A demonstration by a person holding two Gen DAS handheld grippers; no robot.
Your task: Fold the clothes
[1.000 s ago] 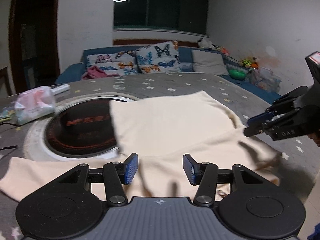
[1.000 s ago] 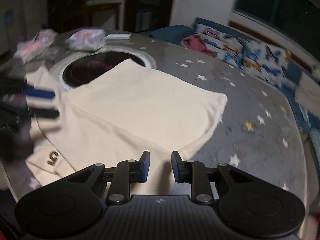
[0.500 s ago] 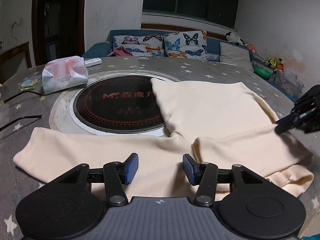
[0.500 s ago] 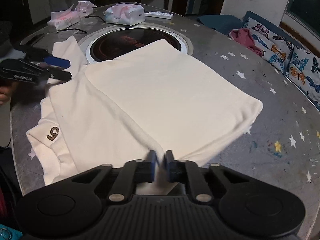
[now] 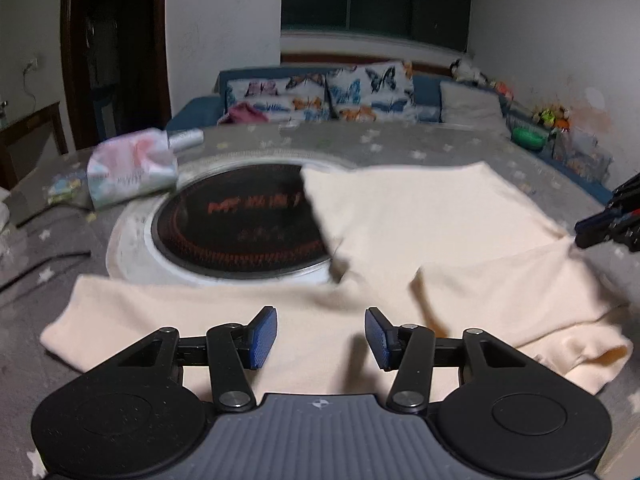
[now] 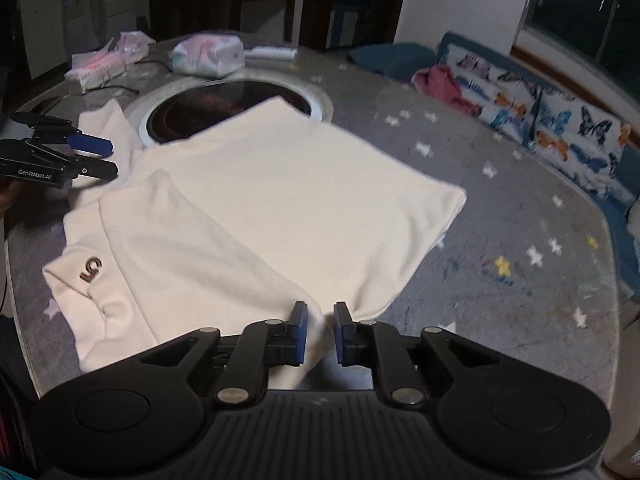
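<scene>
Shirt (image 6: 256,208) is cream, spread on the grey star-print counter (image 6: 500,200), partly folded: one panel doubled over the body, its far corner lying over the round black hob (image 5: 240,224) set into the counter. A sleeve with a small brown logo (image 6: 91,270) lies at the near-left edge in the right wrist view.

Right gripper (image 6: 319,330) is at the shirt's near edge, jaws narrow, a ridge of fabric running up between the pads; contact with the pads is not clear. It has just been opening a little after closing almost fully half a second ago. In the left wrist view it (image 5: 604,228) shows at the right border, tips at the shirt's edge.

Left gripper (image 5: 320,336) hovers over the long strip of shirt stretching left below the hob, jaws about half open, nothing between them. From the right wrist view it (image 6: 94,156) sits at far left, beside the shirt's far sleeve.

Versus a second ago: left opening unchanged; the left view has swung, so the hob now shows more centred; both views blurred now.

Tissue pack (image 5: 132,168) and a remote (image 6: 272,54) lie beyond the hob. Behind: blue sofa (image 6: 560,128) with butterfly cushions, dark window (image 5: 376,0), white walls.
</scene>
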